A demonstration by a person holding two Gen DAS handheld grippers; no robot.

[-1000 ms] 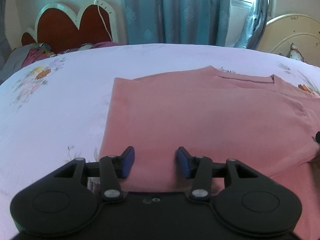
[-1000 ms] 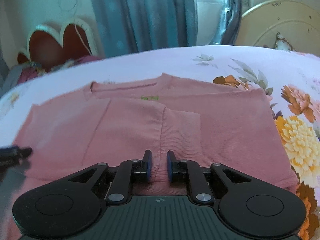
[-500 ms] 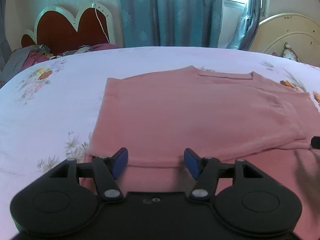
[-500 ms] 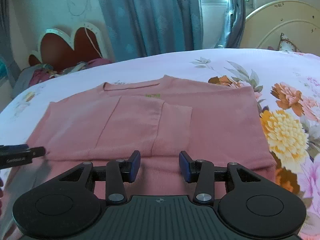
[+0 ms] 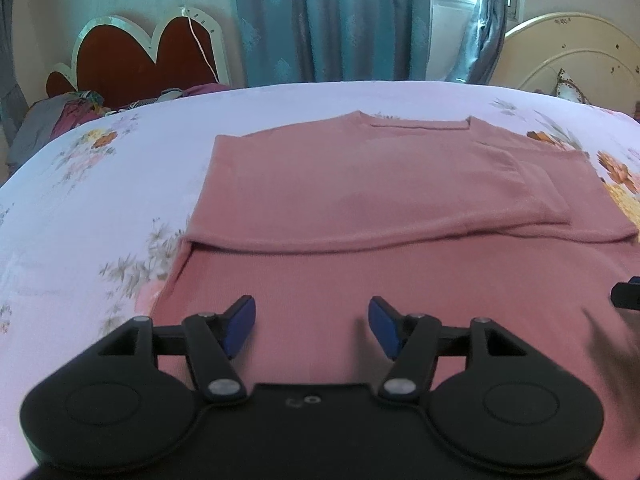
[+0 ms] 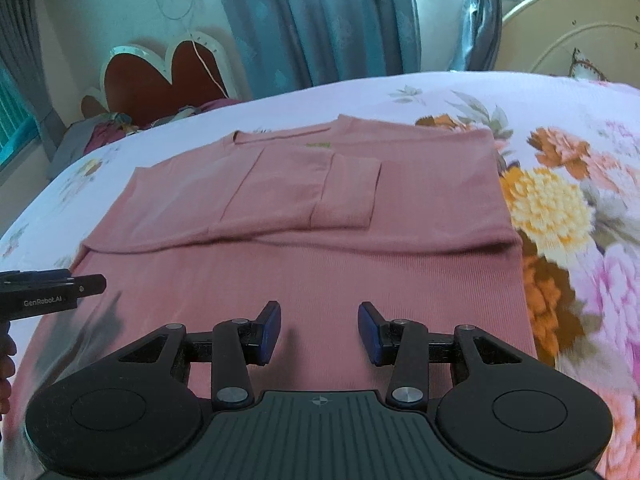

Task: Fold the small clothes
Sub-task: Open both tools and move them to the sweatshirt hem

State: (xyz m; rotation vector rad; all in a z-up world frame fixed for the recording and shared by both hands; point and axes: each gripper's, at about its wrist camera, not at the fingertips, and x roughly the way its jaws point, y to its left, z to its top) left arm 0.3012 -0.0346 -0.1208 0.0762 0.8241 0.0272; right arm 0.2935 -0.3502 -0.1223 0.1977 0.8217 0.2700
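A pink knit top [image 5: 384, 200] [image 6: 320, 248] lies flat on the floral bedsheet, neckline at the far side. Its sleeves are folded in over the chest and its upper part lies doubled over the lower part, leaving a fold edge across the middle. My left gripper [image 5: 312, 326] hovers above the near left part of the top, open, nothing between its blue pads. My right gripper [image 6: 319, 332] hovers above the near right part, open and empty as well. The left gripper's tip [image 6: 80, 286] shows at the left edge of the right wrist view.
The bed's floral sheet [image 5: 100, 208] spreads wide to the left and far side. A heart-shaped headboard [image 5: 140, 60] and a pile of clothes [image 5: 60, 120] sit at the far left. Blue curtains [image 5: 328, 20] hang behind. A cream round headboard [image 6: 572, 28] stands at the far right.
Both grippers opened and let go of the pink top, then drew back toward the near edge. The folded-over layer now lies farther from the fingertips.
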